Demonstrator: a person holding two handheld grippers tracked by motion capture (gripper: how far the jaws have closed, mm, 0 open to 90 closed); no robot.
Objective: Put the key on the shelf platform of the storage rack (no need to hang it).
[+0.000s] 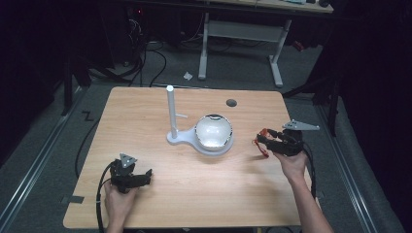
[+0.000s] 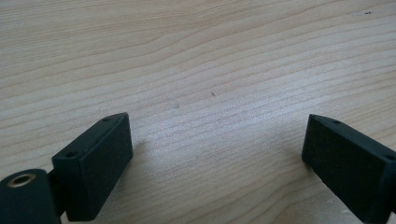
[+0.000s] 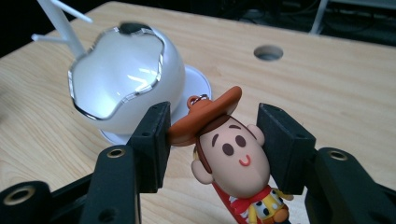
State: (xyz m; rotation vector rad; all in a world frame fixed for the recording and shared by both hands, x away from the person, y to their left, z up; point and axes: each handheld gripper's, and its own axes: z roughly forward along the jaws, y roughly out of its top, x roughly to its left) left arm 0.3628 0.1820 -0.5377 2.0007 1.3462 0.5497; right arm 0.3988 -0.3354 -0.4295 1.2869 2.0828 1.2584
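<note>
My right gripper (image 1: 263, 141) (image 3: 212, 140) is shut on a small cowboy figure (image 3: 231, 158) with a brown hat, a big round head and a red neckerchief; its jaws press the hat and head from both sides. The figure (image 1: 263, 145) hangs above the table's right side, to the right of a white apple-shaped bowl (image 1: 214, 131) (image 3: 123, 79) with a mirrored rim. The bowl sits on a white stand with an upright post (image 1: 171, 112) (image 3: 58, 18). Low over the wood at the front left, my left gripper (image 1: 147, 175) (image 2: 217, 154) is open with nothing between its jaws.
The wooden table (image 1: 145, 111) has a round cable hole (image 1: 231, 103) (image 3: 268, 52) at the back right. Beyond the far edge stand a white desk frame (image 1: 240, 31) and loose cables on the floor. A black cable (image 1: 99, 194) trails from the left gripper.
</note>
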